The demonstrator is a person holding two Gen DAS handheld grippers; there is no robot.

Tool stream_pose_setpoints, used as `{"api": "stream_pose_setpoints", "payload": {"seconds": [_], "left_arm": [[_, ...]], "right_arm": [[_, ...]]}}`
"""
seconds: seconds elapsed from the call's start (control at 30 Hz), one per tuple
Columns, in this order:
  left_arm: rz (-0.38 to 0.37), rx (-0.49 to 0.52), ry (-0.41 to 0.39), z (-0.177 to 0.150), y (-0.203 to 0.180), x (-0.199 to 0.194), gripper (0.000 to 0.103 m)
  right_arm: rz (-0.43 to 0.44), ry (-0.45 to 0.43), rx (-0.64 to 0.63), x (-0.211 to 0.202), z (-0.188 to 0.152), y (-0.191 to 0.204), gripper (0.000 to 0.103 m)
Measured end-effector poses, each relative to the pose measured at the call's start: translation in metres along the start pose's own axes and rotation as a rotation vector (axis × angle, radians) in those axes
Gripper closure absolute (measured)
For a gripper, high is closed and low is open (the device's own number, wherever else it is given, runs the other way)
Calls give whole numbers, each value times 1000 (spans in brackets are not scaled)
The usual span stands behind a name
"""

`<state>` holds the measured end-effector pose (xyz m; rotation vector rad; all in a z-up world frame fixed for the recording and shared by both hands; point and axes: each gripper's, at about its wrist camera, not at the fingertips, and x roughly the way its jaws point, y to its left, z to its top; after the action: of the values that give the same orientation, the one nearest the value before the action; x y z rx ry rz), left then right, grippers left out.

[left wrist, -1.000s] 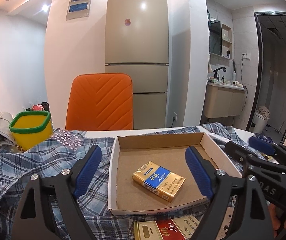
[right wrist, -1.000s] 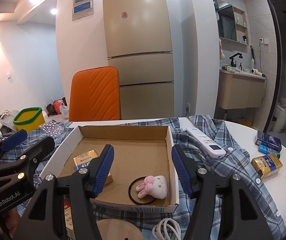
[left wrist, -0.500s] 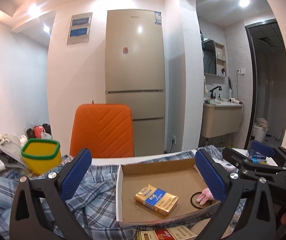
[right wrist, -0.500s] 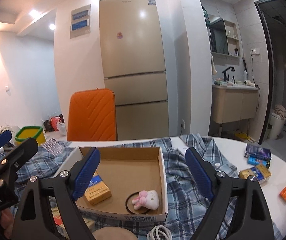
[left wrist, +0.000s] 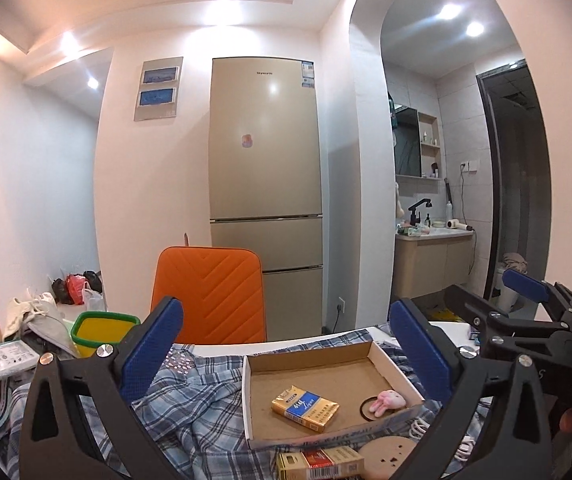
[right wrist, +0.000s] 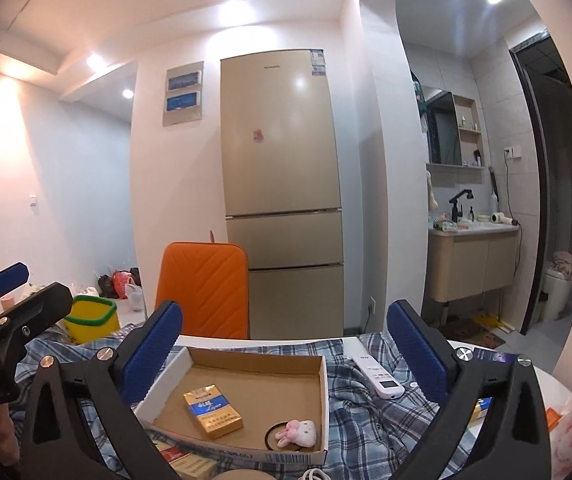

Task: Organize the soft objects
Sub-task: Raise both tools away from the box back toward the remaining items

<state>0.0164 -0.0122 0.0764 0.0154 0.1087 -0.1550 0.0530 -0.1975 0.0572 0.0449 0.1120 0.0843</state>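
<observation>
A shallow cardboard tray lies on a blue plaid shirt spread over the table. In the tray lie a gold and blue cigarette pack and a small pink plush bunny on a black hair ring. My left gripper is open and empty, raised above and behind the tray. My right gripper is open and empty too, raised over the tray's near side. Each gripper shows at the edge of the other's view.
An orange chair and a fridge stand behind the table. A yellow bin with a green rim is at the left. A white remote lies on the shirt at right. More cigarette packs and a white cable lie near the front edge.
Both grippers have risen and pulled back from the tray, so it looks smaller and lower. Both stayed open and empty. The objects in the tray have not moved.
</observation>
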Motion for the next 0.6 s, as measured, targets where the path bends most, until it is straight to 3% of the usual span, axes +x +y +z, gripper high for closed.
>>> {"api": "stream_pose_setpoints", "payload": {"seconds": [0.33,0.6], "left_arm": [[7,-16,34,-24,9,-29,0],[10,-64,108,-56,24,-41,0]], "right_arm": [[17,11,-20,-40,-5,8,0],[2,91,-58,-50,-28,14,0]]}}
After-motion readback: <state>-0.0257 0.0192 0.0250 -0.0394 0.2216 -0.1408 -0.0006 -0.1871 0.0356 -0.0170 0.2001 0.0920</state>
